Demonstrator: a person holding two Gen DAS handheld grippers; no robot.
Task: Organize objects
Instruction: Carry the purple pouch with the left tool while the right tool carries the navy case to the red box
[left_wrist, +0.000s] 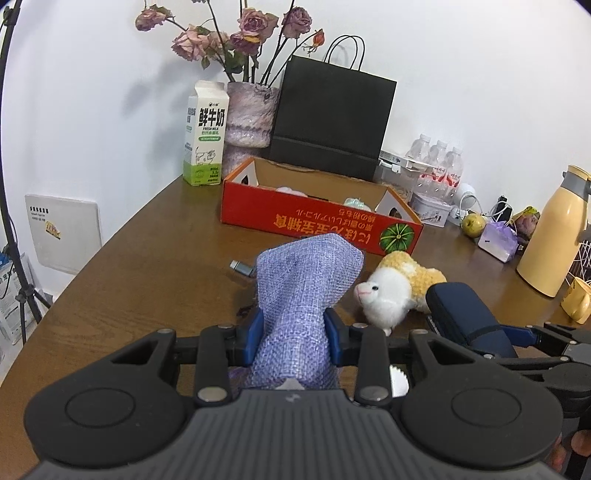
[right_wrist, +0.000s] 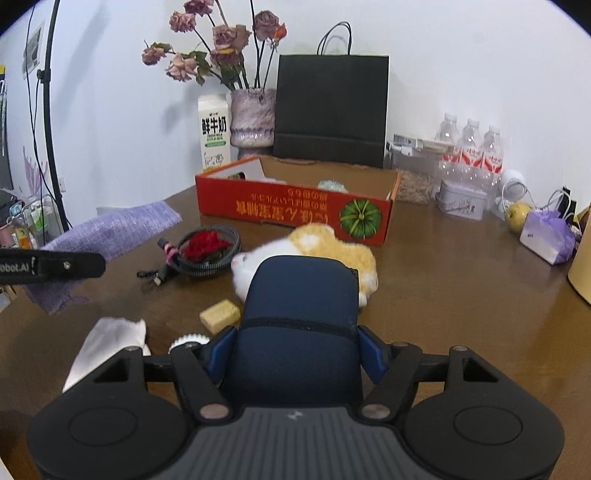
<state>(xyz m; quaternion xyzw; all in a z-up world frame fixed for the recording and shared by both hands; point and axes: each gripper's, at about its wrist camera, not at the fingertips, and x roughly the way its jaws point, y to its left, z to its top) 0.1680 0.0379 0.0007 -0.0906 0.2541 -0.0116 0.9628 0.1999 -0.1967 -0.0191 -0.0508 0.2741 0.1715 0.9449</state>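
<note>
**Occlusions and unreadable regions, both wrist views**

We log the lilac woven fabric pouch (left_wrist: 306, 295) covering most of a small grey metal object (left_wrist: 242, 268); we cannot identify it. Inside the red cardboard box (left_wrist: 317, 221) only the tops of two pale items show above the wall. The navy blue padded case (right_wrist: 299, 321) hides the body of the white-and-yellow plush animal (right_wrist: 332, 243), whose face is blurred. A white toothed wheel (right_wrist: 188, 339) is half hidden behind the gripper frame. The cream insulated flask (right_wrist: 581, 258) is cut by the right edge.
</note>
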